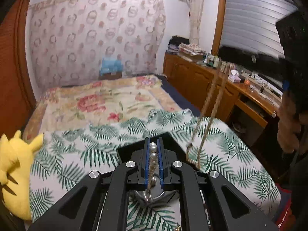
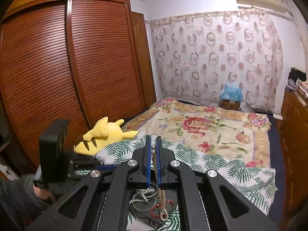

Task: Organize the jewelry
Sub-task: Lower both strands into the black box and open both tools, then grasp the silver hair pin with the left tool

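Left tool (image 1: 153, 150) clamped on pearl strand (image 1: 153, 156); right tool (image 2: 153, 150) clamped on gold chain (image 2: 155, 165). Both pieces hang lengthwise above the black tray (image 2: 154, 219).

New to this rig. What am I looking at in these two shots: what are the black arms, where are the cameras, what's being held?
There is no robot here. A person holds a two-finger gripper in each hand, and each gripper has a fisheye camera looking forward along its fingers. The black bars at the bottom of each picture are that gripper's own linkage.

The left wrist view shows the left gripper shut on a pearl strand between its blue pads. At the right edge of that view you see the other gripper's body and a beige chain hanging from it.

The right wrist view shows the right gripper shut on that chain. Below it lies a small jewelry pile on a palm-leaf cloth spread on the bed. A yellow plush toy lies beside the cloth.
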The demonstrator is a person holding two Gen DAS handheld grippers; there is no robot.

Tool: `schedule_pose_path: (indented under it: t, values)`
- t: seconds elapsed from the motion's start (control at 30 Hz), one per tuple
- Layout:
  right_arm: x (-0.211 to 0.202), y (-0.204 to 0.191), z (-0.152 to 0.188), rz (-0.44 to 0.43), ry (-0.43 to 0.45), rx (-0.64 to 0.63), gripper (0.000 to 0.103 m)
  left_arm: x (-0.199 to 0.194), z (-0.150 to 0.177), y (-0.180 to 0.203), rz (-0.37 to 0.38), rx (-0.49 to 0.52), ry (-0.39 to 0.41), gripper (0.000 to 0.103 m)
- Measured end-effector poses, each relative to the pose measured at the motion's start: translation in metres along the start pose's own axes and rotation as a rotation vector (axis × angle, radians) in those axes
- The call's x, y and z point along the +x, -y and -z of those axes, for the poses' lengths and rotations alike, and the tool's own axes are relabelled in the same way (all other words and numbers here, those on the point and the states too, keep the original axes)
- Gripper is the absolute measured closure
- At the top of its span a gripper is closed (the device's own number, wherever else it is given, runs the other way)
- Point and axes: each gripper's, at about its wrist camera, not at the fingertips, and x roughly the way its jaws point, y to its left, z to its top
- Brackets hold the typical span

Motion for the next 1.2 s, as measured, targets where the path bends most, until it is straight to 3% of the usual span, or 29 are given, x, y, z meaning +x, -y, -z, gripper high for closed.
schedule_pose_path:
  t: [0.3, 0.63, 0.8, 0.83, 0.93, 1.07, 1.2]
  values:
    - [0.031, 0.003, 0.009, 0.008, -0.048, 0.015, 0.097, 0.016, 0.021, -0.005, -0.019, -0.01, -0.048, 0.096]
    - [0.015, 0.0, -0.021, 0.02, 0.04, -0.025, 0.097, 0.016, 0.031, -0.015, -0.025, -0.036, -0.061, 0.096]
    - [0.037, 0.0, 0.0, 0.038, -0.034, -0.032, 0.097, 0.012, 0.037, -0.016, -0.041, -0.038, -0.057, 0.095]
    - [0.046, 0.001, 0.011, 0.045, -0.065, -0.031, 0.097, 0.009, 0.039, -0.017, -0.044, -0.041, -0.058, 0.092]
    - [0.07, 0.003, 0.041, 0.038, -0.14, -0.001, 0.097, 0.002, 0.049, -0.02, -0.063, -0.052, -0.054, 0.068]
    - [0.089, 0.0, 0.077, 0.053, -0.211, 0.003, 0.097, -0.008, 0.063, -0.024, -0.08, -0.064, -0.061, 0.058]
    - [0.091, -0.005, 0.098, 0.081, -0.237, 0.004, 0.096, -0.018, 0.078, -0.025, -0.093, -0.074, -0.066, 0.055]
